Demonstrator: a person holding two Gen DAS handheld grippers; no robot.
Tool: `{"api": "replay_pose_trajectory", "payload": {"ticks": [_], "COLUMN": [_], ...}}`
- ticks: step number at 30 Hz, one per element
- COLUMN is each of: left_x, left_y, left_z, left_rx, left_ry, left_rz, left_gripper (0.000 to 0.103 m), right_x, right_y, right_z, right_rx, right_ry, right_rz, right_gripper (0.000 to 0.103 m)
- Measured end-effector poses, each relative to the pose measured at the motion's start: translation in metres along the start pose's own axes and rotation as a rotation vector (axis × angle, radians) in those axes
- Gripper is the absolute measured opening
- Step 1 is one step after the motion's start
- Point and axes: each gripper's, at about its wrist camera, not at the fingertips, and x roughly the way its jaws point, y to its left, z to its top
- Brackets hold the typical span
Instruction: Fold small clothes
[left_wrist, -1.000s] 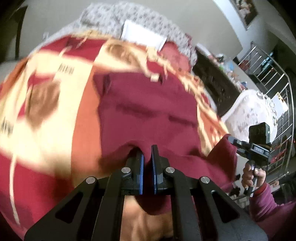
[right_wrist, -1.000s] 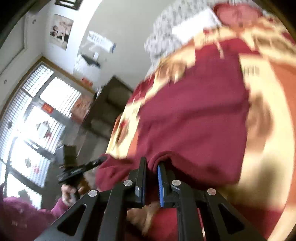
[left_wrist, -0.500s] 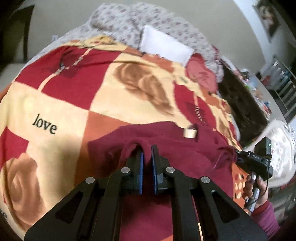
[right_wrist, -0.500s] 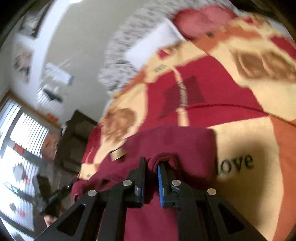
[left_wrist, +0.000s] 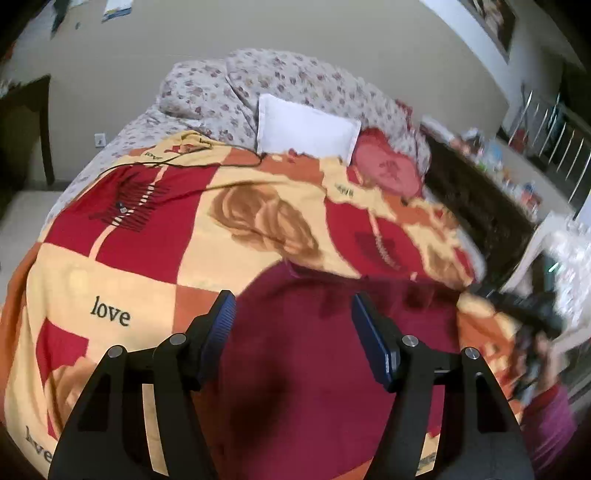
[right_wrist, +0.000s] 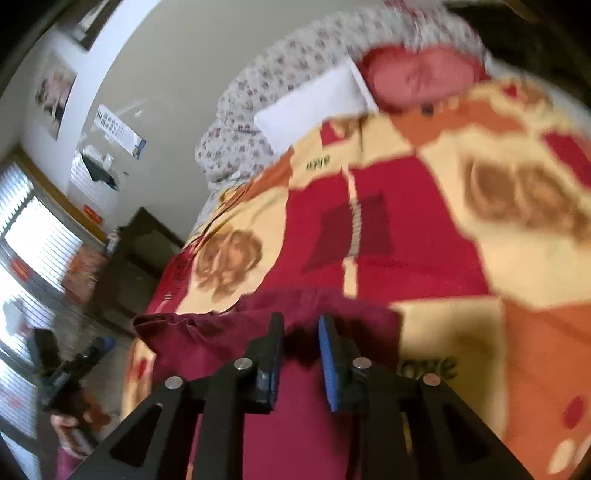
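Garment: dark maroon knit cloth garment (left_wrist: 332, 369), spread flat on the near part of the bed, far edge forming a fairly straight fold line.
Bed cover: red, cream and orange patchwork blanket (left_wrist: 155, 258) with rose prints and the word "love", under the garment.
Left tongs (left_wrist: 291, 317): spread wide apart, blue pads clear of the cloth, nothing between them, above the garment's left part.
Right tongs (right_wrist: 301, 332): parted by a narrow gap, at the garment's far edge; contact with the cloth unclear through blur.
Far end of bed: white rectangular pillow (left_wrist: 306, 129), pink round cushion (left_wrist: 388, 170) just right of it, grey floral quilt (left_wrist: 221, 88) heaped behind.
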Motion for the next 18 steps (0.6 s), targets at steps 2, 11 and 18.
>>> {"api": "replay_pose_trajectory", "payload": {"ticks": [2, 11, 18], "left_x": [0.019, 0.086, 0.120], "left_y": [-0.004, 0.026, 0.061], "left_z": [-0.003, -0.010, -0.012], "left_rx": [0.018, -0.087, -0.203], "left_ry": [0.026, 0.122, 0.185], "left_rz": [0.033, 0.155, 0.207], "left_gripper": [0.065, 0.065, 0.065], "right_x": [-0.008, 0.077, 0.115], "right_y": [-0.002, 0.014, 0.009], "right_z": [0.005, -0.005, 0.010], "right_rx": [0.012, -0.137, -0.156], "right_ry": [-0.039, 0.110, 0.122], "right_rz": [0.014, -0.065, -0.157], "right_gripper": [0.022, 0.022, 0.022]}}
